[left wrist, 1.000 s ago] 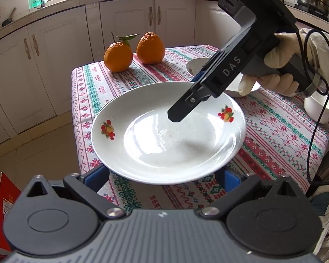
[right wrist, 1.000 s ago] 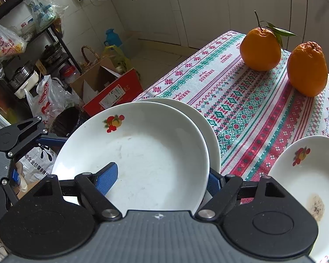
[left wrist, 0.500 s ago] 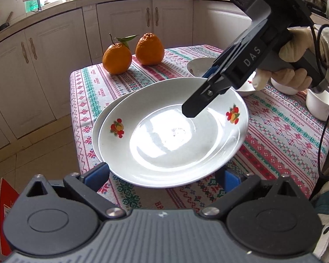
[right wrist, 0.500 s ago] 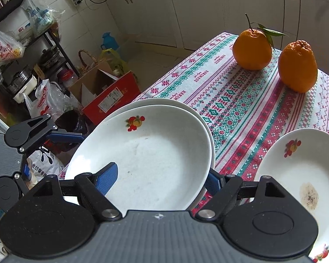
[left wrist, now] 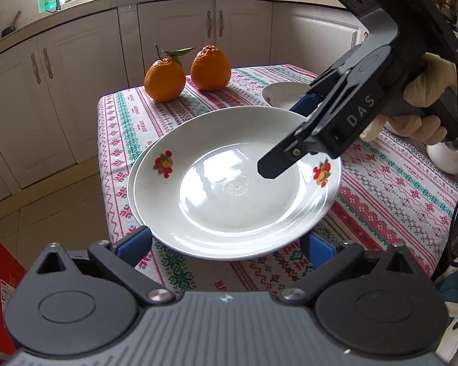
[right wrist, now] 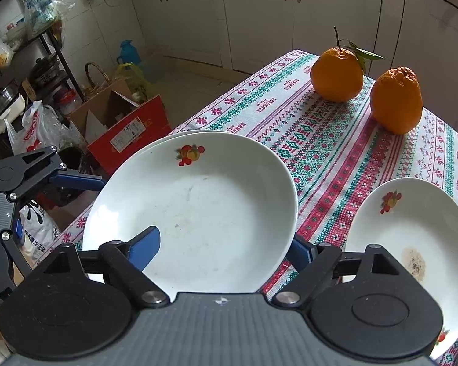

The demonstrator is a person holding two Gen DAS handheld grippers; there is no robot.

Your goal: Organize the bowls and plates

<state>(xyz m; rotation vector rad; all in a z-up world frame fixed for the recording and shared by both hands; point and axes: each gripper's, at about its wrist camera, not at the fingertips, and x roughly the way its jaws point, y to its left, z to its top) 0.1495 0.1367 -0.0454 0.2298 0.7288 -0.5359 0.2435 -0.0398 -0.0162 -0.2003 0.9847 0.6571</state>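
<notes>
Left wrist view: shows two white plates nested near the bench (left wrist: 397, 201) corner closest to the camera, on a red-and-green patterned cloth. Top plate (left wrist: 238, 213) lying mouth up and roughly level, round, so without any long axis; sits slightly off-centre, leaving a sliver of the lower plate (left wrist: 131, 189) showing along the left edge. Carries two fruit prints on opposite sides of the rim, one at the left, one at the right.

Left tongs (left wrist: 226, 244) spread wide, gripping nothing, blue pads either side of the stack's near rim and partly hidden under it.

Right tongs (left wrist: 287, 137) reaching in from the right, held by a gloved hand (left wrist: 421, 97), turned so one finger hangs over the top plate's hollow and the other, blue-padded, lies beyond the far rim. From the right wrist view, likewise: left pad over the inside of the plate, right pad outside and below the rim, jaws partly apart. Cannot tell whether the pads actually press on the rim.

Elsewhere on the bench: a smaller plate (right wrist: 412, 231), mouth up, with a brown stain in its hollow, just beside the stack yet apart from it; two oranges (left wrist: 165, 79) standing near the far edge, one with stalk and leaves.
</notes>
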